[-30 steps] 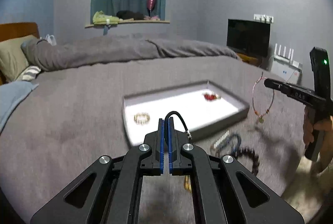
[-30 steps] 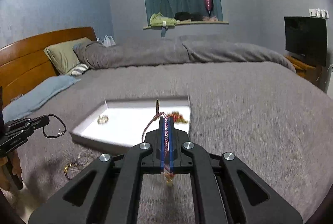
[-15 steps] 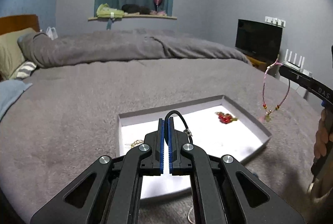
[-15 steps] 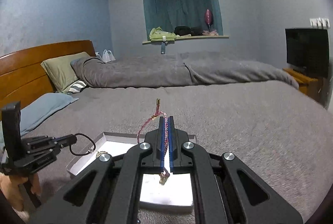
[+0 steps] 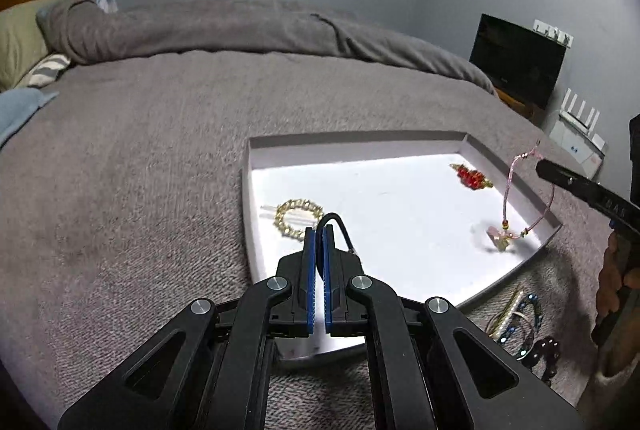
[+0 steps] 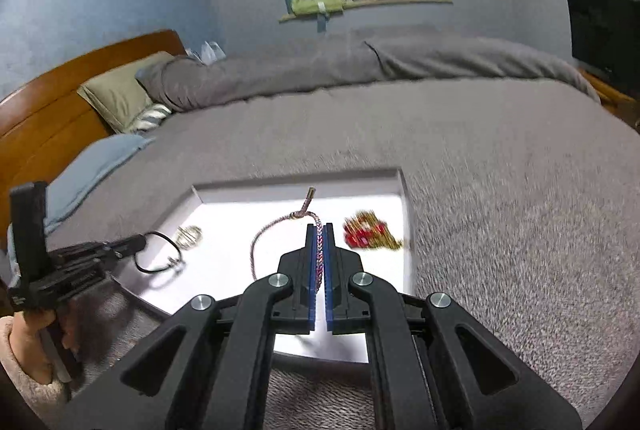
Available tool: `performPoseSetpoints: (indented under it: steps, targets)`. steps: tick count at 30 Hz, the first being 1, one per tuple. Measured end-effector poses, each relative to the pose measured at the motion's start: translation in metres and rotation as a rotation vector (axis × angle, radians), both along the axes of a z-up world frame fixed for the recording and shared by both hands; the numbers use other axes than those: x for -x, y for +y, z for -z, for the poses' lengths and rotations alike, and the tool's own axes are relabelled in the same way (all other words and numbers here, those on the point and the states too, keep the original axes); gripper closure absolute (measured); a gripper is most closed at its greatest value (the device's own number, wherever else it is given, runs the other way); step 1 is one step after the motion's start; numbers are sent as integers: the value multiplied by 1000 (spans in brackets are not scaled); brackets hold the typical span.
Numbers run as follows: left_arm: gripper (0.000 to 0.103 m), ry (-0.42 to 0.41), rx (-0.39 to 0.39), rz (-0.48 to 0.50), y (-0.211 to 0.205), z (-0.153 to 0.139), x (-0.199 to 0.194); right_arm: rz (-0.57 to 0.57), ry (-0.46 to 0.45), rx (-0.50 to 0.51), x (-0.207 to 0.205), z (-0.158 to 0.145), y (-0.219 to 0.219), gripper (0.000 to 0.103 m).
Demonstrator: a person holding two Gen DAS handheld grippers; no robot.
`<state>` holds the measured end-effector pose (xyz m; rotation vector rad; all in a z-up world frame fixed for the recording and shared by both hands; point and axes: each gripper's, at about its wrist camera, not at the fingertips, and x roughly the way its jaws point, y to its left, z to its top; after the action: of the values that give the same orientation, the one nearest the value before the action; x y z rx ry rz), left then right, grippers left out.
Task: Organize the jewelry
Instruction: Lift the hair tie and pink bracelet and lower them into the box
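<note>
Both wrist views low, facing shared tray (image 5: 256, 166)

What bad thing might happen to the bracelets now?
The pink cord bracelet dangles from the right gripper right by the tray's edge, so if let go it might slip out onto the blanket. The left gripper pinches only a bit of the black cord bracelet, so it could slide free. Either one may land on the gold bead bracelet or red piece and tangle.
</note>
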<state>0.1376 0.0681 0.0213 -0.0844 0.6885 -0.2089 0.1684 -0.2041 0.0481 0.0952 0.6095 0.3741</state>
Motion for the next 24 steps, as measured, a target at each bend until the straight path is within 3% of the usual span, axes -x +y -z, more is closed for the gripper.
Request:
performPoseSetpoints:
  steps: [6, 12, 24]
  targets:
    - [99, 20, -38, 8, -4, 6, 1, 51, 60, 92, -9, 19, 2, 100]
    - [99, 28, -48, 7, -3, 8, 2, 64, 23, 200, -1, 22, 11, 100]
    - [99, 40, -92, -1, -8, 12, 1, 68, 50, 216, -4, 28, 8, 100]
